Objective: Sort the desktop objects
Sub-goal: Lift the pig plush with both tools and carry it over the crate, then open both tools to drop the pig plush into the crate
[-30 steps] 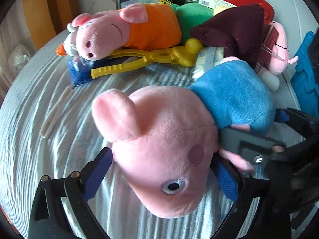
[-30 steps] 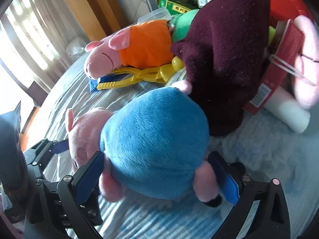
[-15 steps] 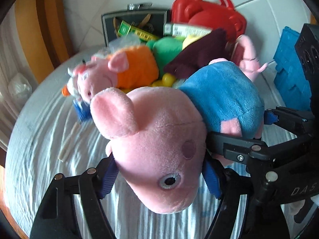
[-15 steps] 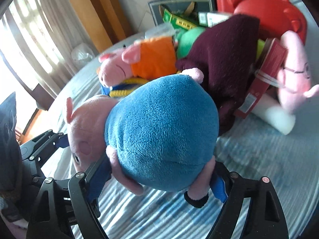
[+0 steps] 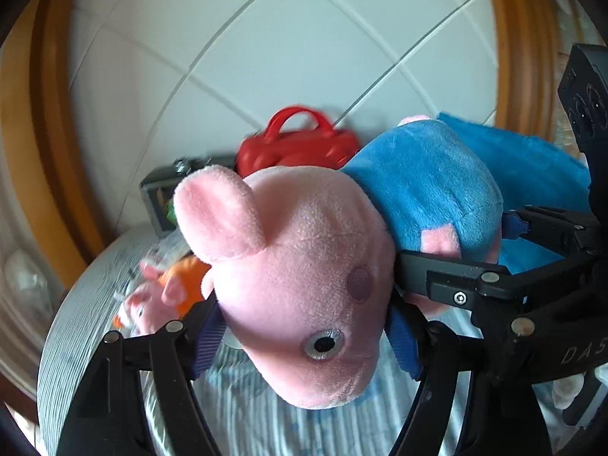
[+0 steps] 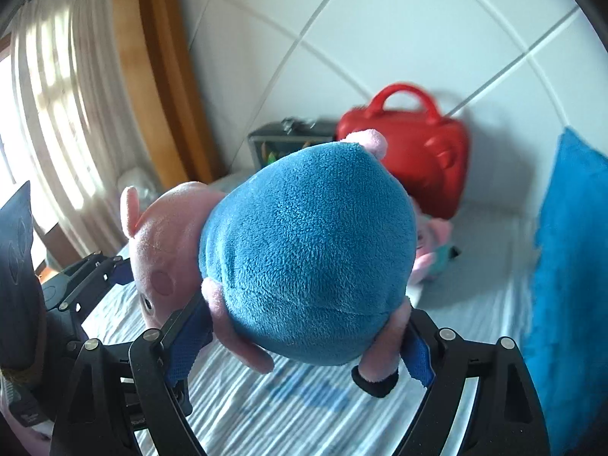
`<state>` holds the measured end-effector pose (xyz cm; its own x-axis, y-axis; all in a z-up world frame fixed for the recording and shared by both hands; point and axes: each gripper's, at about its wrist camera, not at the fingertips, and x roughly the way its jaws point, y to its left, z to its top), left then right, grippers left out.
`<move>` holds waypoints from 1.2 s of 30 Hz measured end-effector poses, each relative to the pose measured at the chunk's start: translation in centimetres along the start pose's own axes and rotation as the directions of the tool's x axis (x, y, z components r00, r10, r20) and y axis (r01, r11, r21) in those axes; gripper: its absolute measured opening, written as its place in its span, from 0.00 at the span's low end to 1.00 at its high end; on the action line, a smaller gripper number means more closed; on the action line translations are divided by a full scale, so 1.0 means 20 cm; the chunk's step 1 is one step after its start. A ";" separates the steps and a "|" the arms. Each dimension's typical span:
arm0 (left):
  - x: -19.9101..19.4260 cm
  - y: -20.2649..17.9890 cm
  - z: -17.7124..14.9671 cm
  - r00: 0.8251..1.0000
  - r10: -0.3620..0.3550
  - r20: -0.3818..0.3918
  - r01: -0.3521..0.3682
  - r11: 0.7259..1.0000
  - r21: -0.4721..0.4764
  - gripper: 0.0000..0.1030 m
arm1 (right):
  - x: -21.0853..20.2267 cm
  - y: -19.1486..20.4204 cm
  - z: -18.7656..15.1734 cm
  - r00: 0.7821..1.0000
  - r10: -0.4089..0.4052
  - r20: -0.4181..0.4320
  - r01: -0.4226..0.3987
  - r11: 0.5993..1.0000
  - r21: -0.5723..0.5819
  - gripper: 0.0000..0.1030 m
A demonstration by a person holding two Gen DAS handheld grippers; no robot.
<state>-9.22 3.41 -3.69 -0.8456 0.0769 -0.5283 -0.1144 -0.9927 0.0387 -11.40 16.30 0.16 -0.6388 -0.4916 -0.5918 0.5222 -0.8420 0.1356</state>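
Observation:
A pink plush pig in a blue shirt (image 5: 304, 273) hangs in the air above the striped cloth, held by both grippers. My left gripper (image 5: 304, 338) is shut on its pink head. My right gripper (image 6: 300, 342) is shut on its blue body (image 6: 307, 250) near the legs, and its black frame also shows in the left wrist view (image 5: 494, 285). The left gripper's frame shows in the right wrist view (image 6: 79, 281) at the left.
A second pig in an orange shirt (image 5: 171, 292) lies on the cloth (image 5: 95, 304) below. A red case (image 6: 418, 152), a dark open box (image 6: 281, 144) and another pink plush (image 6: 433, 247) sit by the tiled wall. A blue cloth (image 6: 570, 285) is at the right.
Both grippers closed on the blue-shirted pig and lifted it off the cloth. The views have tilted up, so the pile of toys has dropped low and the wall fills the frames.

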 end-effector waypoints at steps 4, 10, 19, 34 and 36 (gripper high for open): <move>-0.08 -0.21 0.16 0.995 -0.081 0.066 0.077 0.995 0.063 0.71 | -0.25 -0.12 0.08 0.994 -0.093 0.062 0.091 0.995 0.035 0.85; -0.17 -0.58 0.39 0.973 -0.200 0.116 0.184 0.973 0.141 0.72 | -0.60 -0.35 0.15 0.969 -0.217 0.122 0.206 0.974 0.100 0.86; -0.09 -1.23 0.60 0.939 -0.341 0.050 0.319 0.915 0.245 0.73 | -0.95 -0.81 0.09 0.923 -0.366 0.120 0.333 0.915 0.228 0.86; 0.16 -1.90 0.81 0.921 -0.355 -0.159 0.389 0.862 0.327 0.75 | -1.17 -1.49 -0.02 0.922 -0.387 0.018 0.349 0.850 0.395 0.87; 0.19 -1.94 0.82 0.921 -0.346 -0.177 0.387 0.862 0.327 0.76 | -1.18 -1.53 -0.04 0.919 -0.393 0.020 0.348 0.838 0.421 0.89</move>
<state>-16.52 43.77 6.66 -0.6470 0.3976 -0.6506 -0.5962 -0.7957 0.1066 -11.86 53.72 9.38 -0.8040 -0.1260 -0.5811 -0.0227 -0.9701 0.2416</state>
